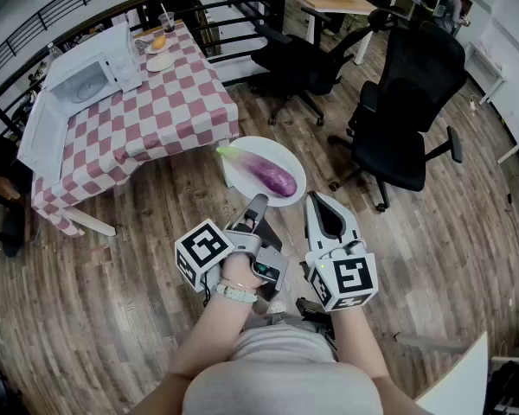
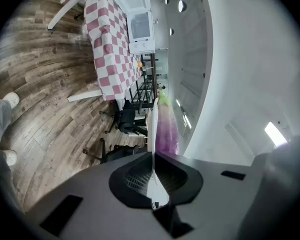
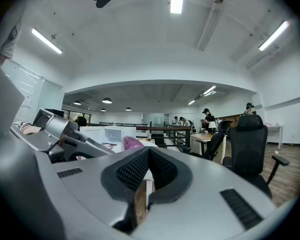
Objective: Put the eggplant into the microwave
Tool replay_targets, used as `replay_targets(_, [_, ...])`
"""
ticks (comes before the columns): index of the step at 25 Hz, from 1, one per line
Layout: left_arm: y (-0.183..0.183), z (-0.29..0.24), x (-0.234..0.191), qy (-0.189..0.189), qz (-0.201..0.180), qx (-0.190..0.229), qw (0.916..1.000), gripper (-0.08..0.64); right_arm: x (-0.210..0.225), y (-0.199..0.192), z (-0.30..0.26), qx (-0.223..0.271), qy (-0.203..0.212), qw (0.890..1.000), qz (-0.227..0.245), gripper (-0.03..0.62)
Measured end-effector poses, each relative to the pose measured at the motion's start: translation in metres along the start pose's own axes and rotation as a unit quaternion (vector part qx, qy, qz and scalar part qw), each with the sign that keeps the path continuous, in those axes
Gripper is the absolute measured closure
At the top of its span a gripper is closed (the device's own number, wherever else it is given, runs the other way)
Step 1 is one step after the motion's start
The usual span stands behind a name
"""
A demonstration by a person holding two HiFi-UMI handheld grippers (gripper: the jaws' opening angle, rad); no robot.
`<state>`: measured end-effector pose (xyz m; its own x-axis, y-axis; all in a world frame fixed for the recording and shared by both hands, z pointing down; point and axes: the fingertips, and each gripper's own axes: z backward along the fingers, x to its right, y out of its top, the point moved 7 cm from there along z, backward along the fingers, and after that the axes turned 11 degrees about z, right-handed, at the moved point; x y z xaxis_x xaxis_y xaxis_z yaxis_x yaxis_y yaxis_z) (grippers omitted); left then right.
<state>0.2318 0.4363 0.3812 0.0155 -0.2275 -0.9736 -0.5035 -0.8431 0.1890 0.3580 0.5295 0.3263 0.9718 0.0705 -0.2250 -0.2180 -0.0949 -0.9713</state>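
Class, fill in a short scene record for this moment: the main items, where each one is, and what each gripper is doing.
eggplant: lying on the plate
plate: white, held at its near rim over the wooden floor
left gripper: shut on the plate's rim
right gripper: shut on the plate's rim
microwave: on the checked table, apart from the plate
task state: eggplant not yet in the microwave
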Motion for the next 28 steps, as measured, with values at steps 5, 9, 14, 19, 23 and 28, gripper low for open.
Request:
replay_targets(5, [0.001,0.003,0.002,0.004,-0.004,-0.002,1.0000,0.543,-0.002,0.003,-0.002,-0.001,-0.009,1.000,-0.002,0.569])
replay_targets(9, [0.012,0.006,0.004,0.001,-0.006,-0.005,1.0000,0.543,-0.011,0.005,-0.009,-0.003,-0.013,1.000,0.001,0.569])
replay_targets(14, [0.035,0.007,0.010,-0.003,-0.007,-0.007,1.0000,0.543,-0.026,0.008,-0.026,-0.010,-0.014,1.000,0.001,0.569])
replay_targets(19, [0.067,0.005,0.015,0.001,-0.007,-0.003,1.0000,0.543,-0.040,0.011,-0.052,0.001,-0.017,0.999,-0.032,0.569])
replay_targets(23, [0.095,0.006,0.019,-0.004,-0.002,0.007,1.0000,0.543,-0.054,0.017,-0.073,0.002,-0.011,1.000,-0.018,0.569])
replay_targets(28, [0.122,0.004,0.019,-0.004,0.005,0.008,0.9999,0.543,-0.071,0.016,-0.095,-0.002,-0.002,1.000,-0.013,0.569])
